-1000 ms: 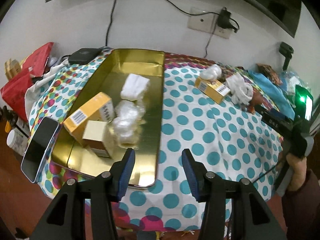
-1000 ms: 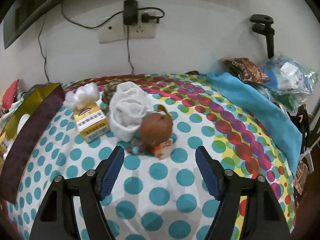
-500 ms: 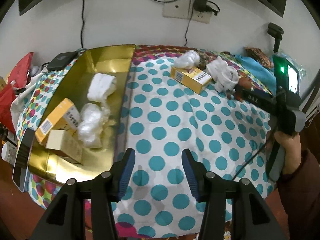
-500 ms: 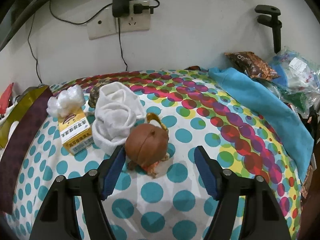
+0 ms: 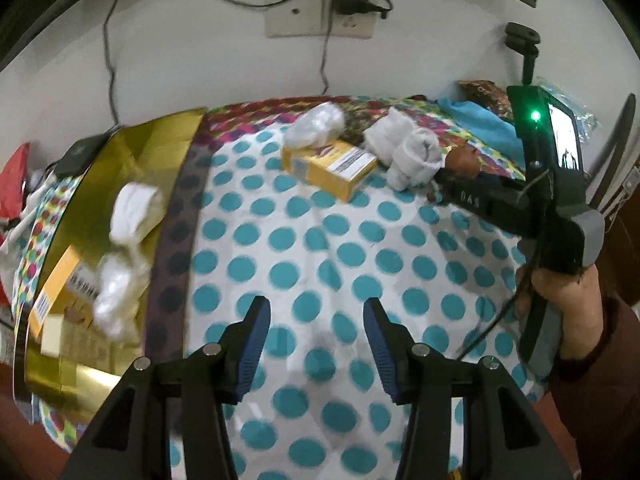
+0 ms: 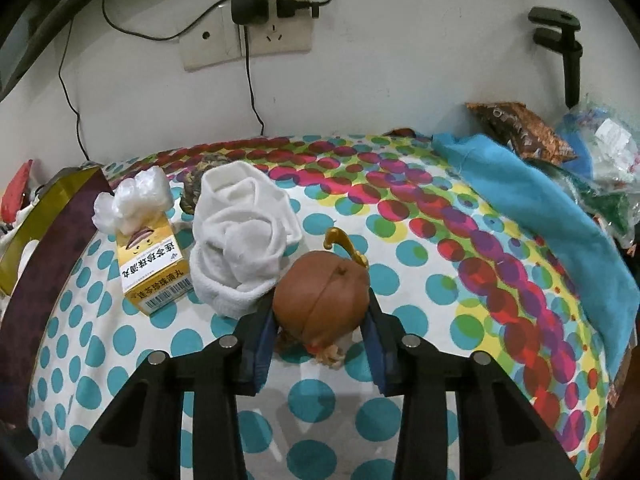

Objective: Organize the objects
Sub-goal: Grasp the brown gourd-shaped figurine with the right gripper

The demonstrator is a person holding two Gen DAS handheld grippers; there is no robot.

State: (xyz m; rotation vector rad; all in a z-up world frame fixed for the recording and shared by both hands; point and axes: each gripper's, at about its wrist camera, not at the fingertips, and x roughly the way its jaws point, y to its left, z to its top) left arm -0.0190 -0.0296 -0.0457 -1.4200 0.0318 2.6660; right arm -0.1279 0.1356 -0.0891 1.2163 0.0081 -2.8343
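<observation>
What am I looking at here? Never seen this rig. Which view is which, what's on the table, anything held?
No robot: a person holds a two-finger gripper in each hand, each with a fisheye camera looking along its fingers.

Left view: the left gripper hangs open and empty over the dotted tablecloth. At left is a gold tray already holding boxes and white bundles. The right hand shows at the right edge.

Right view: the right gripper has just been closing and its pads now clamp a brown round figurine. Beside it lie a rolled white cloth, a yellow box and a crumpled plastic bag.
</observation>
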